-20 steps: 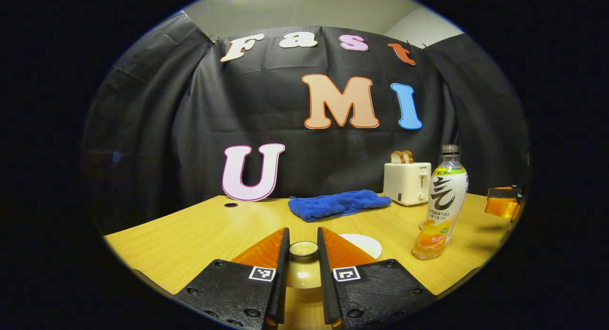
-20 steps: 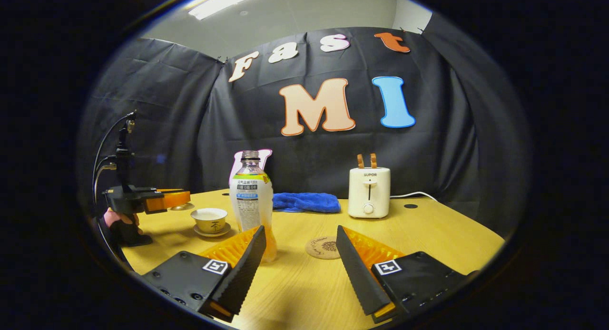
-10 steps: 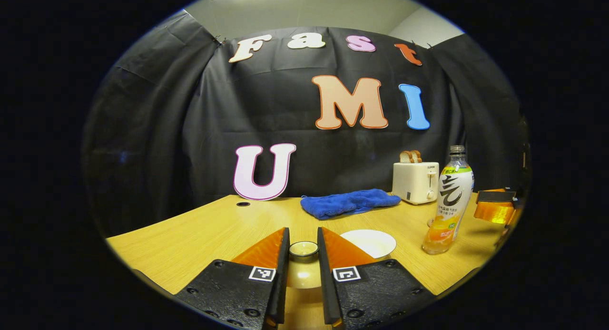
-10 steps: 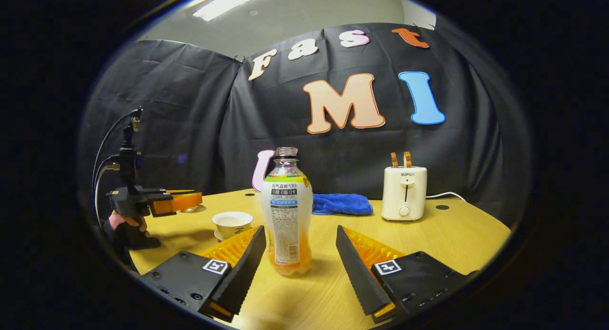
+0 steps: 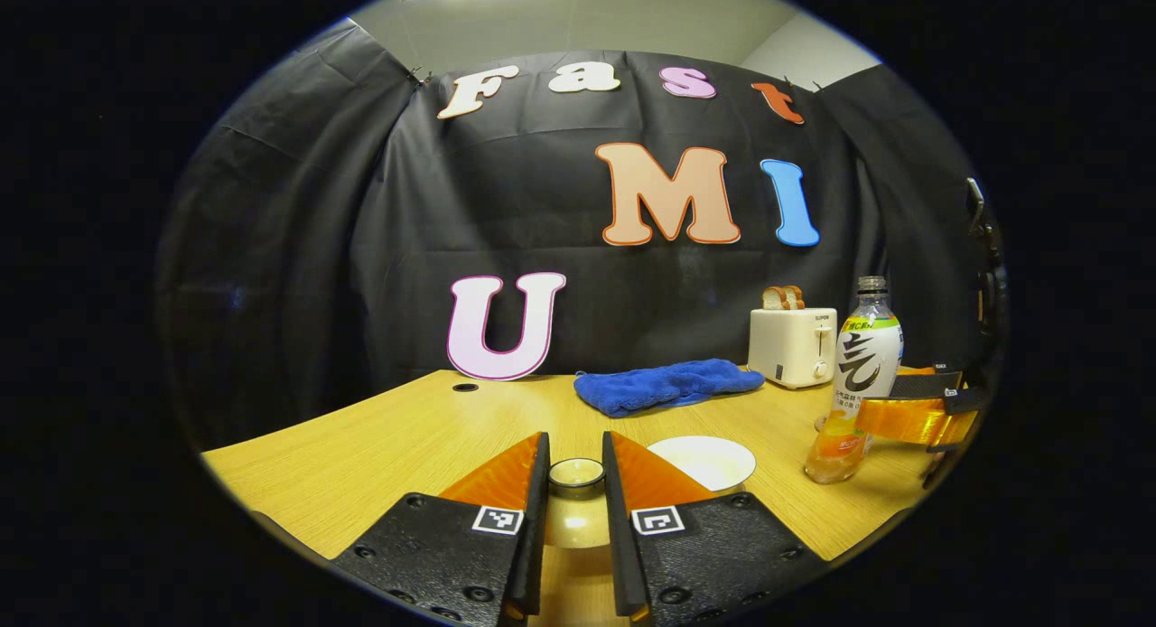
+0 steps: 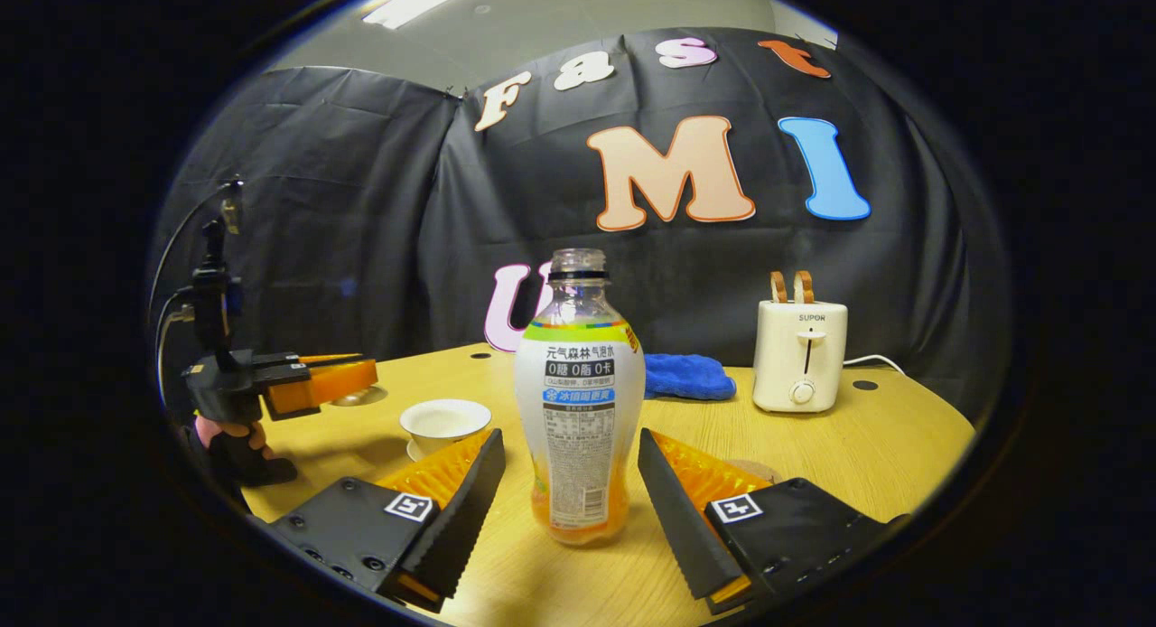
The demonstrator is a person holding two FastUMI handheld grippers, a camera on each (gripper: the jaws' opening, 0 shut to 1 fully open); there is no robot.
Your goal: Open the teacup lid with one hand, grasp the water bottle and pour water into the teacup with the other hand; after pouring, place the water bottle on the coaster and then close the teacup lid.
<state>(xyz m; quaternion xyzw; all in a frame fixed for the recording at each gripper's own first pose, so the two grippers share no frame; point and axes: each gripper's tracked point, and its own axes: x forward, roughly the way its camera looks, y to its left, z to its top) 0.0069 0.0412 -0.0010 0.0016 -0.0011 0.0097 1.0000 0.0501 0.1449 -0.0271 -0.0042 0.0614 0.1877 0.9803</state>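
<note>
The tall clear plastic water bottle (image 6: 579, 401) stands straight up right between the wide-open right tongs (image 6: 567, 500), so they only need to squeeze. The left tongs (image 5: 575, 500) seem to pinch the round beige teacup lid's (image 5: 576, 510) knob

Quick count of what's on the table (image 6: 840, 446): one water bottle (image 6: 579, 401), one teacup (image 6: 444, 423), one teacup lid (image 5: 576, 475), one coaster (image 6: 757, 471), one white toaster (image 6: 800, 354) with two bread slices (image 6: 791, 286) sticking up, one blue towel (image 5: 666, 386). Plus two grippers: left gripper (image 5: 574, 510), right gripper (image 6: 569, 491).
</note>
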